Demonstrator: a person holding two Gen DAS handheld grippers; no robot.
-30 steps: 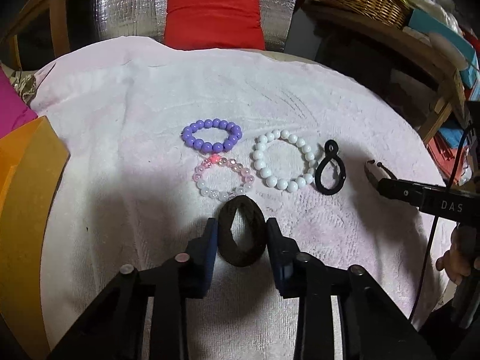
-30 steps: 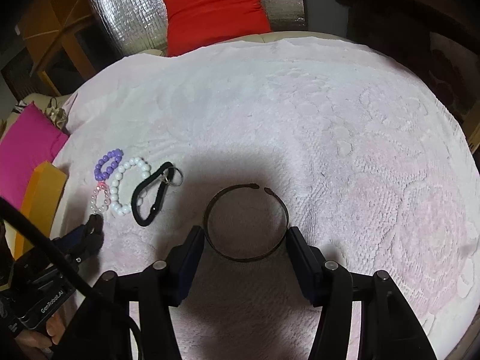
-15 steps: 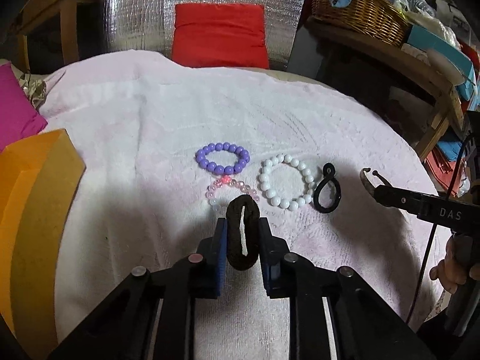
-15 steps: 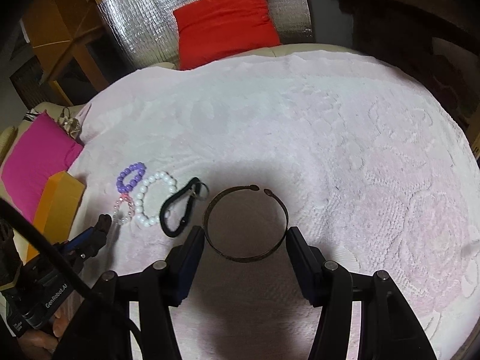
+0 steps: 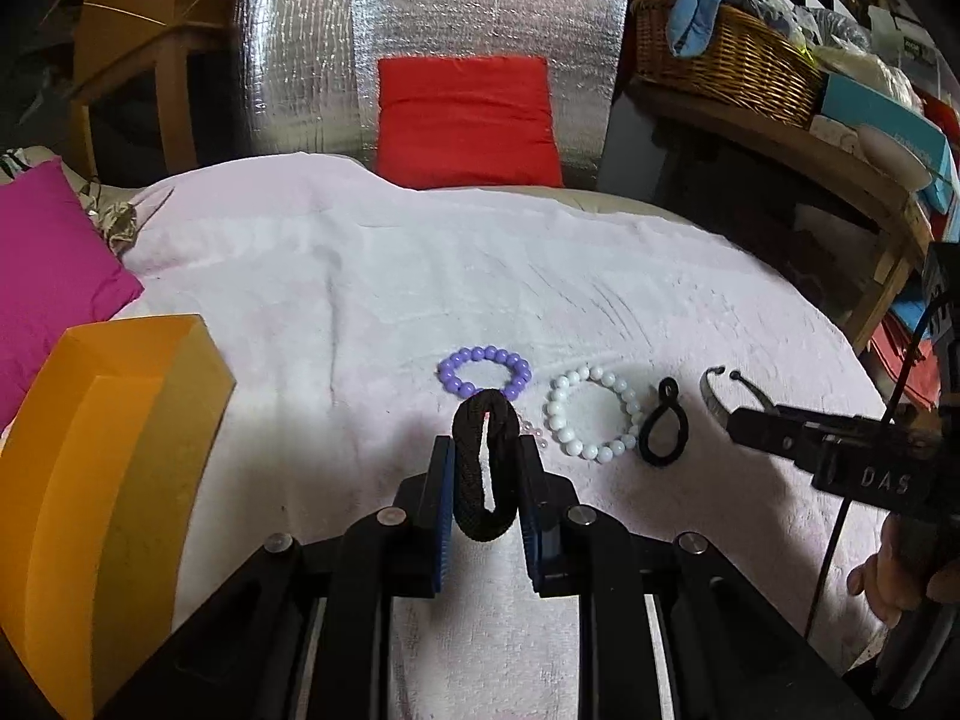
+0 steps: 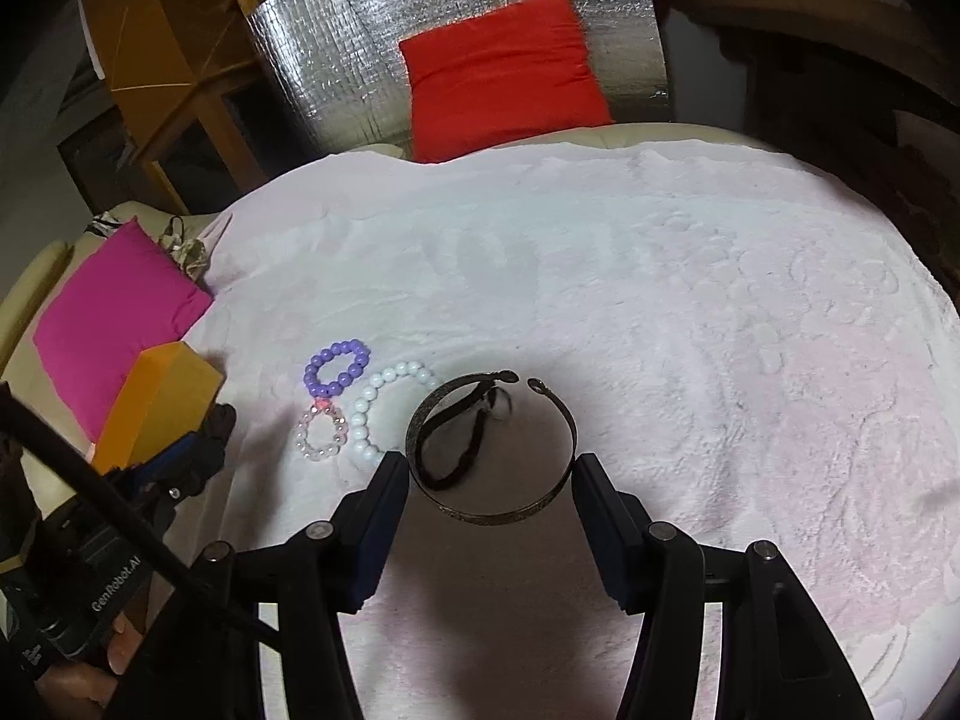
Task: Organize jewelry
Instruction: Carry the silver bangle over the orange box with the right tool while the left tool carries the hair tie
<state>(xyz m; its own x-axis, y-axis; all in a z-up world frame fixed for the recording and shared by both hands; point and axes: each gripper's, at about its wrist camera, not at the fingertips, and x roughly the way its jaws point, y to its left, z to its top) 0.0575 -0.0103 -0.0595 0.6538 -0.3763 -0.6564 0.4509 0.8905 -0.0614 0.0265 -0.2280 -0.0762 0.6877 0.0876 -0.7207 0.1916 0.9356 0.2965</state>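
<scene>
My left gripper (image 5: 485,468) is shut on a dark brown fabric hair tie (image 5: 485,468), squeezed into a narrow loop and held above the white towel (image 5: 360,300). Beyond it lie a purple bead bracelet (image 5: 485,371), a clear pink bead bracelet (image 6: 321,433), a white bead bracelet (image 5: 591,411) and a black carabiner (image 5: 663,432). My right gripper (image 6: 491,480) is shut on a dark metal cuff bangle (image 6: 491,450), held over the carabiner (image 6: 462,450). The bangle also shows in the left wrist view (image 5: 729,390).
An orange box (image 5: 102,468) stands at the towel's left edge beside a magenta cushion (image 5: 48,264). A red cushion (image 5: 468,120) leans on a silver foil panel behind. A wicker basket (image 5: 726,66) sits on a wooden shelf at the right.
My left gripper closed on the hair tie and lifted it off the towel. My right gripper carried the bangle left, over the carabiner.
</scene>
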